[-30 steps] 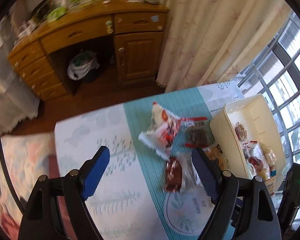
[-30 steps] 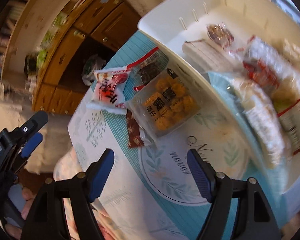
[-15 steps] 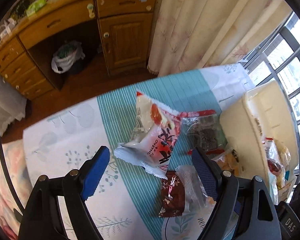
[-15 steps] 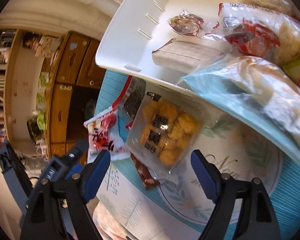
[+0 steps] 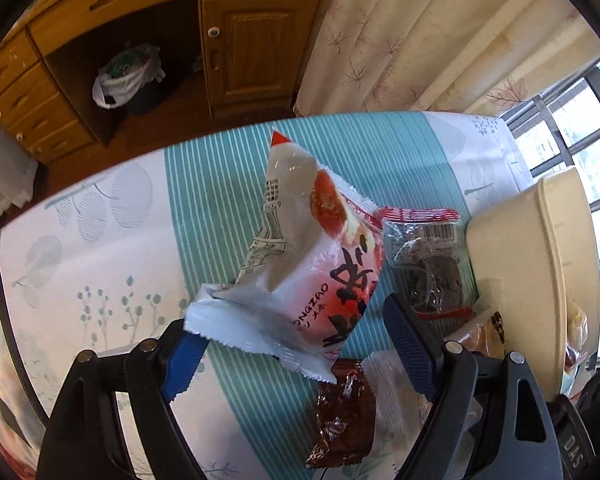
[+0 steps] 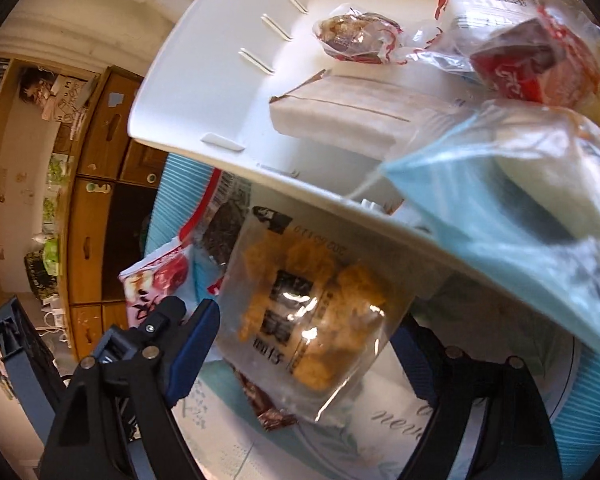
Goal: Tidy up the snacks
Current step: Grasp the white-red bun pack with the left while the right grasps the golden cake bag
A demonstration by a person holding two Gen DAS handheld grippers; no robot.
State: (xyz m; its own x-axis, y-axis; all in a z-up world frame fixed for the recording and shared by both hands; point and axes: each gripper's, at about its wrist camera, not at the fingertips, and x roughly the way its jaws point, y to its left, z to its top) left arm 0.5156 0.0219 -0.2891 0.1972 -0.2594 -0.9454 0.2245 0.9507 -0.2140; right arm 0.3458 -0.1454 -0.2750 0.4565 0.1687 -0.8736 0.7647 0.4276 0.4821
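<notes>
A white-and-red snack bag (image 5: 312,280) lies on the teal-striped tablecloth (image 5: 220,184). My left gripper (image 5: 296,352) is open, and the bag's near edge sits between its blue pads without touching them. A dark packet with a red top (image 5: 424,268) and a brown wrapper (image 5: 346,412) lie beside it. A clear bag of golden fried snacks (image 6: 308,308) lies against the white bin (image 6: 204,92). My right gripper (image 6: 304,356) straddles that bag with its jaws opening; the pads stand clear of it.
The bin (image 5: 540,264) at the table's right holds several wrapped snacks, with a pale blue bag (image 6: 500,208) hanging over its rim. Beyond the table's far edge are a wooden desk (image 5: 100,12), a bagged waste bin (image 5: 128,76), a curtain (image 5: 420,40) and a window.
Both grippers came down toward the snacks. The left now straddles the white-and-red bag. The right rolled, widened its jaws and closed in on the clear bag.
</notes>
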